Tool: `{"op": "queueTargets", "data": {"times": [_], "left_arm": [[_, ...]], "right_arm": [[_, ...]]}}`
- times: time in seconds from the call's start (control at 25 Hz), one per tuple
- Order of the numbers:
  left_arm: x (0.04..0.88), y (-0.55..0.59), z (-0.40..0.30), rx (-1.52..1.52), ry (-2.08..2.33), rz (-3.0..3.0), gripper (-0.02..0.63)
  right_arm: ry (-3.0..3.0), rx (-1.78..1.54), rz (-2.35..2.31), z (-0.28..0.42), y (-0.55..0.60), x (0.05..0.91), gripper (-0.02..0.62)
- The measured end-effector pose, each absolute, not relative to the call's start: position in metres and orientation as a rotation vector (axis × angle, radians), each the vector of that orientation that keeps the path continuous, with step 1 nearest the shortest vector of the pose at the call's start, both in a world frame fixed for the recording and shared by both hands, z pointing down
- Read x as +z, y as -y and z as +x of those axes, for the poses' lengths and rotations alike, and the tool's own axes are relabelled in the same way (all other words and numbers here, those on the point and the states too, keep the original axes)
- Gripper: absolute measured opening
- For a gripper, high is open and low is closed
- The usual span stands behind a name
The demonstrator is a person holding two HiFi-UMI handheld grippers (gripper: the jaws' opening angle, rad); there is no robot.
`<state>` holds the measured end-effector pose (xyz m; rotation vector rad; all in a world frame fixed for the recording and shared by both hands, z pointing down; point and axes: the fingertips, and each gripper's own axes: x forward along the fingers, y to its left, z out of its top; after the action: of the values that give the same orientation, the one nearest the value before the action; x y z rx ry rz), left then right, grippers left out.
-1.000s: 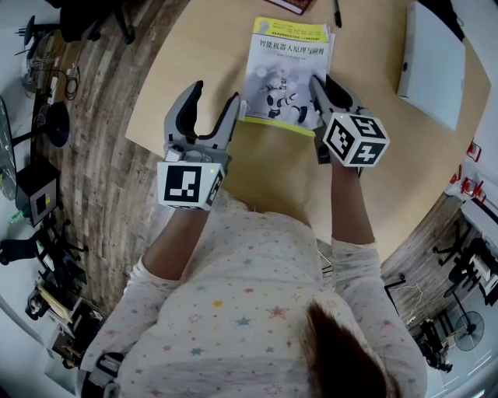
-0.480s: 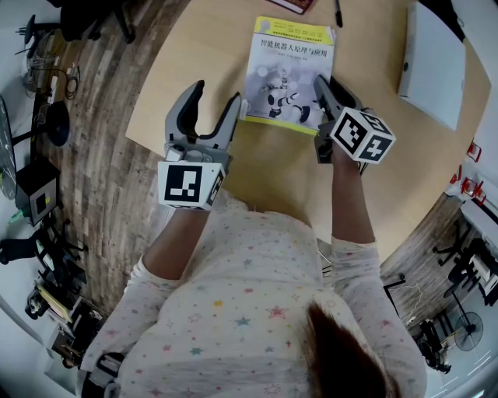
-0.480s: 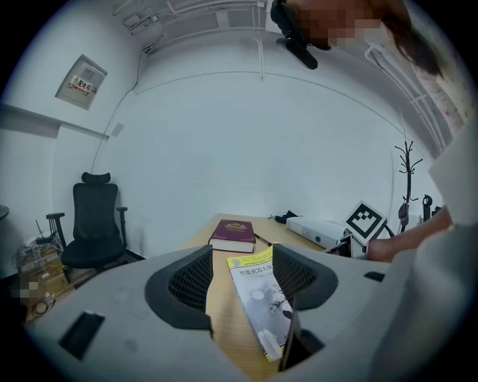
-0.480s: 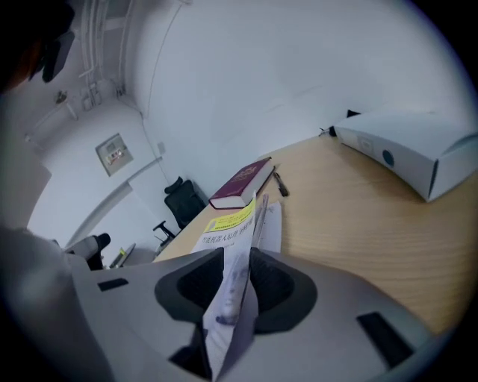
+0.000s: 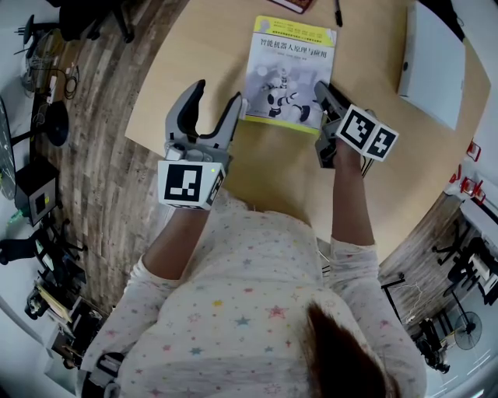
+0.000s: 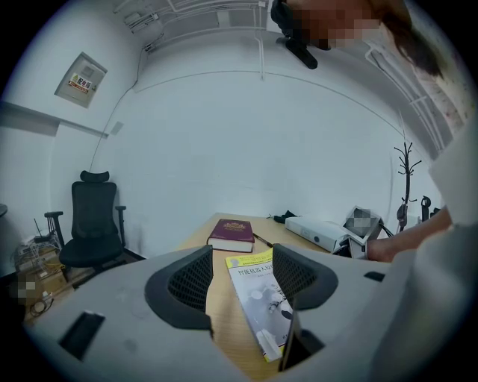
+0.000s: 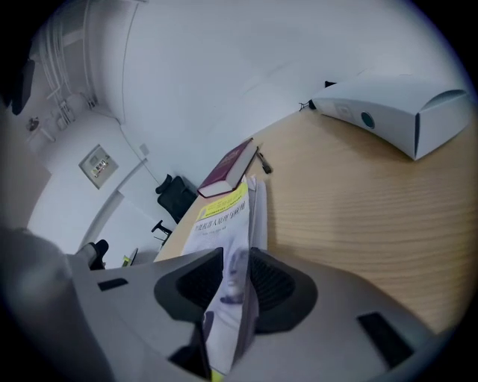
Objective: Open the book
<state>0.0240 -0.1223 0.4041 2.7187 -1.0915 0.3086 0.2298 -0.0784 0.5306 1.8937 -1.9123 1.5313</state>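
Observation:
A book (image 5: 288, 66) with a yellow-and-white cover showing a robot lies on the round wooden table (image 5: 257, 167). My right gripper (image 5: 321, 90) is at the book's near right corner, shut on the front cover (image 7: 224, 224). The cover stands pinched on edge between its jaws, lifted off the pages. My left gripper (image 5: 216, 95) hovers open just left of the book's near left corner. In the left gripper view the book (image 6: 258, 298) lies ahead between the spread jaws, untouched by them.
A maroon book (image 5: 294, 5) and a pen (image 5: 337, 14) lie past the far end of the book. A long white box (image 5: 433, 66) sits at the table's right. The table edge curves close by my left gripper, with wooden floor and an office chair (image 6: 93, 224) beyond.
My right gripper has rolled to the right with the cover pinched in it, and the cover's right edge has come up a little. The left gripper has stayed in place.

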Motion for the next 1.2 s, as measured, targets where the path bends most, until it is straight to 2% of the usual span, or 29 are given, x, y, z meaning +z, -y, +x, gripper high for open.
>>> {"op": "queueTargets", "data": {"times": [0.28,0.48,0.84,1.2], "left_arm": [[0.406,0.123,0.022,0.316,1.096,2.717,0.249],[0.404,0.124,0.024,0.310,1.093,2.723,0.249],[0.404,0.123,0.023,0.316,1.094,2.727,0.249],[0.403,0.123,0.020,0.318,1.099,2.729,0.249]], "right_arm": [[1.943,1.431,1.786,0.224,0.069,0.528,0.088],[1.898,1.342,1.673,0.224,0.068,0.539,0.097],[1.953,1.286,1.756,0.233,0.089,0.540,0.098],[2.003,1.287,1.787,0.231,0.089,0.525,0.025]]}}
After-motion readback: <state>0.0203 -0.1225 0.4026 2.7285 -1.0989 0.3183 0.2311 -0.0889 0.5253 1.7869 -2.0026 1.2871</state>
